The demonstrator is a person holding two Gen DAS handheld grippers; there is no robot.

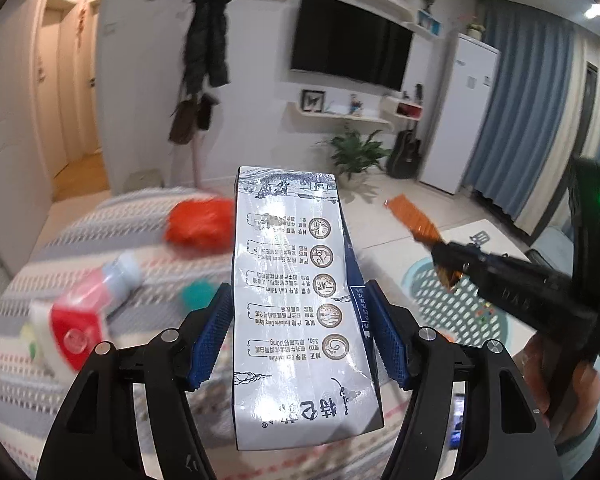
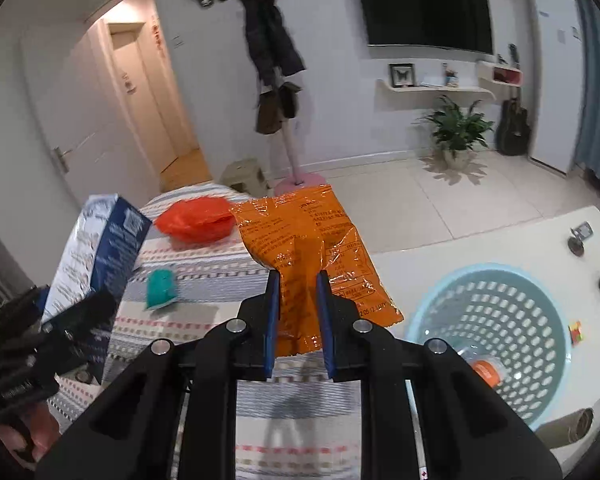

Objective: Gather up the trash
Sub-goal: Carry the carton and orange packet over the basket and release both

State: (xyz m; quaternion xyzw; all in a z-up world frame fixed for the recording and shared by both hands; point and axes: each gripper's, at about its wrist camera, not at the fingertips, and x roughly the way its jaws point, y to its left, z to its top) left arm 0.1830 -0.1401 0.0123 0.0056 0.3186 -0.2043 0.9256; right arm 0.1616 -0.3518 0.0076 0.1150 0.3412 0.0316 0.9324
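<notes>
Here, at centre frame in each wrist view, the left gripper [image 1: 300, 328] has its jaws clamped on a tall white-and-blue printed milk carton [image 1: 296, 300] while the right gripper [image 2: 299, 304] pinches a crinkled orange plastic snack packet [image 2: 304, 240], with the pale-blue perforated plastic basket [image 2: 496, 320] lower right.

Two wrist views, shared striped bed [image 1: 148, 248]

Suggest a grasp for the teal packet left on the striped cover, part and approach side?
Probably pinch across the teal packet at its narrow width, coming from above and tilted toward its near edge. It lies flat on the striped cover, apart from the red bag, so neither long side is blocked. Blur hides its edges; treat this as tentative.
</notes>
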